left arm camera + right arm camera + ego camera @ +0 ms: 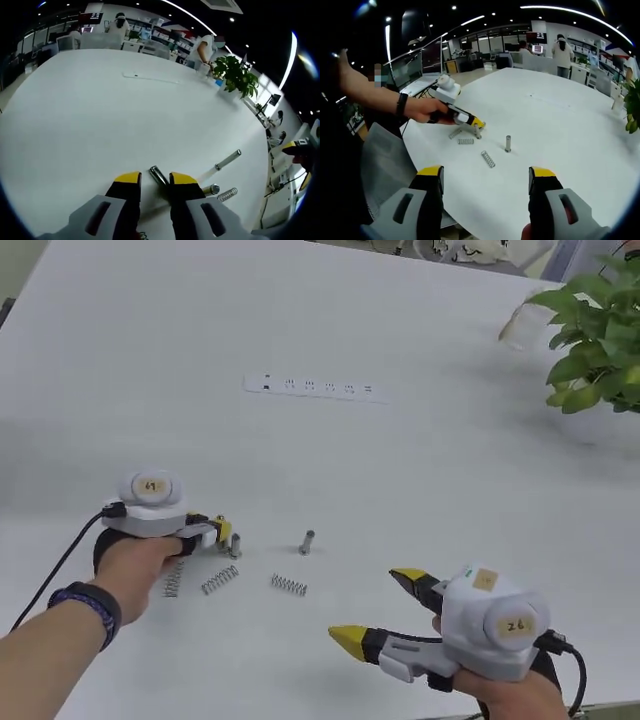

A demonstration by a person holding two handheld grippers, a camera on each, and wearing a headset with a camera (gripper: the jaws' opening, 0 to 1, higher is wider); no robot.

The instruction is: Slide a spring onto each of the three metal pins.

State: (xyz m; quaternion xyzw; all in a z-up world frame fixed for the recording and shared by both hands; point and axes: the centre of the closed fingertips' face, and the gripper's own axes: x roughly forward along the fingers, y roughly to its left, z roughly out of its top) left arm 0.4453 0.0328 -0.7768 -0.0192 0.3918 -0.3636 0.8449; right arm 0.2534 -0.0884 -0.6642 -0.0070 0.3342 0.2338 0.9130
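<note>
My left gripper (pixel 224 533) rests low on the white table (pixel 330 460), jaws drawn close on a tilted metal pin (pixel 159 176). A second pin (pixel 234 545) stands right beside its tips. A third pin (pixel 306 542) stands upright a little to the right. Three springs lie in a row nearer me: one (pixel 173 578) partly under the left hand, one (pixel 219 580) in the middle, one (pixel 289 585) on the right. My right gripper (pixel 378 607) hovers open at the front right, nothing between its jaws. Ahead of the right gripper (pixel 486 172) lies the nearest spring (pixel 488 159), with the upright pin (pixel 508 143) behind it.
A white power strip (pixel 315 387) lies mid-table, farther back. A potted plant (pixel 600 330) and a clear cup (pixel 520 325) stand at the far right. The table's front edge runs just below my right hand. People stand far behind the table.
</note>
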